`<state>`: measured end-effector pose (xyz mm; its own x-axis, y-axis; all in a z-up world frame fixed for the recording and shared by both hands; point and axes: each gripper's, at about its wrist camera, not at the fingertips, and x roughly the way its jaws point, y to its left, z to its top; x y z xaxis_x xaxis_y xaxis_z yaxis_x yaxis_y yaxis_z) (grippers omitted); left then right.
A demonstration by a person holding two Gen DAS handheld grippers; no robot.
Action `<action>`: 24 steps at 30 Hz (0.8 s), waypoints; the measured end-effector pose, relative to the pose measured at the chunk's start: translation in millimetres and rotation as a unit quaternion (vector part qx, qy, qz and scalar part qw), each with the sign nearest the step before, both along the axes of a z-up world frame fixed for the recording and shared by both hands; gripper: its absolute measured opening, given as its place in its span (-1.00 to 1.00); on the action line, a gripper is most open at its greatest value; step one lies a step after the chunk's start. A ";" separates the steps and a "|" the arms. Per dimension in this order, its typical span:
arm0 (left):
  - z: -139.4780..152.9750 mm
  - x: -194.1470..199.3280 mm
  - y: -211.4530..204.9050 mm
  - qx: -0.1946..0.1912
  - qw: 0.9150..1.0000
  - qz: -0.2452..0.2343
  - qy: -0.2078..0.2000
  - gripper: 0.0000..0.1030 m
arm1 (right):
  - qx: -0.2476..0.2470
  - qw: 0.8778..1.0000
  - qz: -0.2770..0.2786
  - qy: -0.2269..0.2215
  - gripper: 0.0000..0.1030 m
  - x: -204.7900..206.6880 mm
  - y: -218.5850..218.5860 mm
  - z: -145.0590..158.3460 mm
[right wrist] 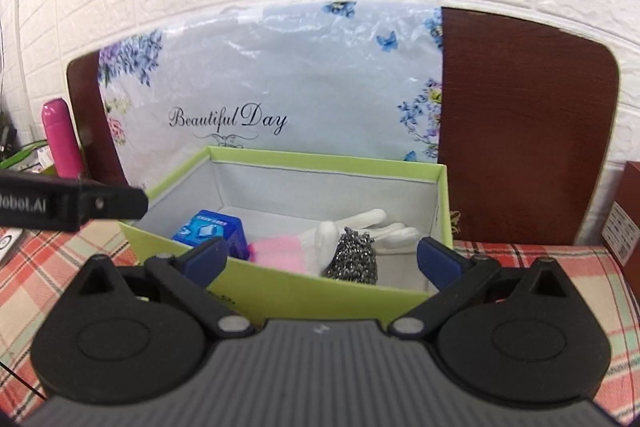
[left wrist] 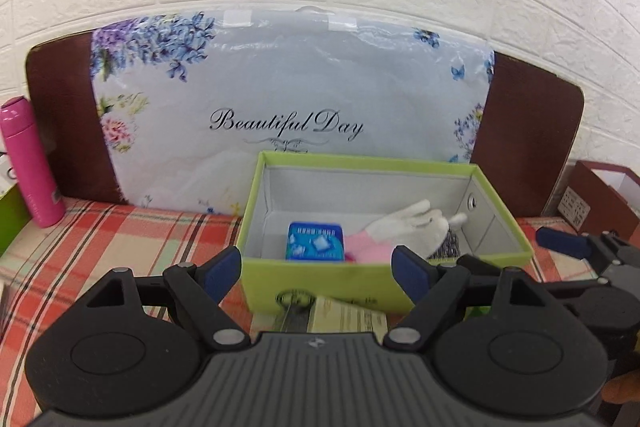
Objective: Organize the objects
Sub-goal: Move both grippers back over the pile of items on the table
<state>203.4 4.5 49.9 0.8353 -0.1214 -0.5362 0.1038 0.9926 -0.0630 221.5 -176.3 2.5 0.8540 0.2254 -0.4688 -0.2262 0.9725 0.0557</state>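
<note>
Both the left gripper (left wrist: 318,269) and right gripper (right wrist: 320,261) stood with jaws spread wide and nothing between them, just before the green box (right wrist: 304,293). Inside it lay a blue packet (left wrist: 315,241), a white-and-pink glove (right wrist: 360,227) and a steel scourer (right wrist: 352,255). Behind stood a floral pillow (left wrist: 288,99) against the headboard (right wrist: 520,131).

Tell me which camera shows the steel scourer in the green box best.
The right wrist view: the steel scourer sits in plain sight beside the white glove in the green box. In the left wrist view only a dark sliver shows behind a gripper finger.
</note>
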 end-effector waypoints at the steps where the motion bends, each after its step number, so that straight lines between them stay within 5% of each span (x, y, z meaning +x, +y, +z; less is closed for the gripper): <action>1: -0.6 -6.3 -0.6 0.002 1.000 0.003 0.003 0.66 | -0.001 1.000 -0.001 -0.005 1.00 -8.6 -0.8 1.7; 24: -20.9 -112.6 7.4 -0.001 0.999 0.030 0.035 0.66 | 0.000 1.000 -0.004 0.005 1.00 -152.6 -4.4 -19.6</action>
